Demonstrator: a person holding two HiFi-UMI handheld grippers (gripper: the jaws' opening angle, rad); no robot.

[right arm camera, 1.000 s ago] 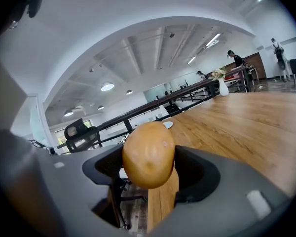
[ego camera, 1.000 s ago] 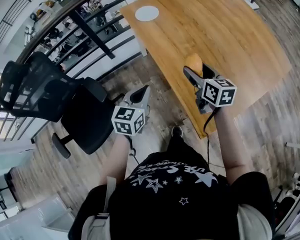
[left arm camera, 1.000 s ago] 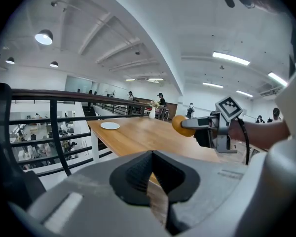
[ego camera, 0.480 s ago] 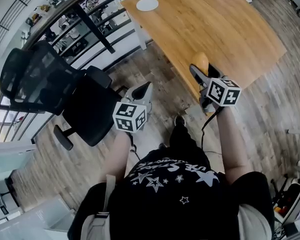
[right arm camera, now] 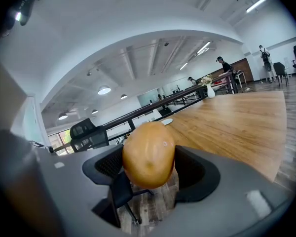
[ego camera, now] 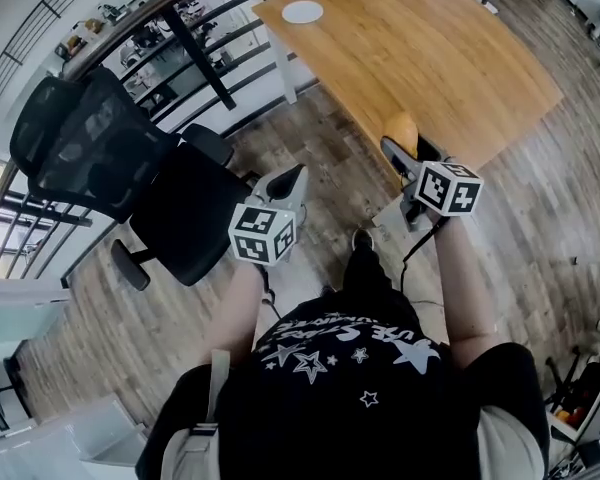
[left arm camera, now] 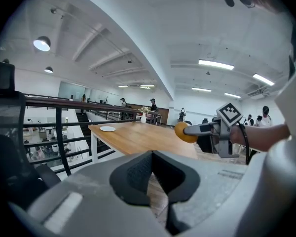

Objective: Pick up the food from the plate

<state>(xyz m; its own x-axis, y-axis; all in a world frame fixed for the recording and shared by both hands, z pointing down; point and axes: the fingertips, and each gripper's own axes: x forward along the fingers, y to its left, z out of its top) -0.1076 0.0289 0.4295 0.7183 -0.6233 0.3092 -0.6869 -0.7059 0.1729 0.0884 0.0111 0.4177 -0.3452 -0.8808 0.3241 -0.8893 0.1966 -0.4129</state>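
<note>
Wooden bench sits farther off than before; right gripper jaws clamp the smooth orange-yellow oval food mid-body, likely light, firm, slippery; left gripper jaws closed, empty.

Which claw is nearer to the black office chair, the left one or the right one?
Left. The left claw hangs just beside the chair; the right claw, shut on the food, is farther off by the table.

Left tongs closed and empty, right tongs clamped on the food, both held forward side by side
</note>
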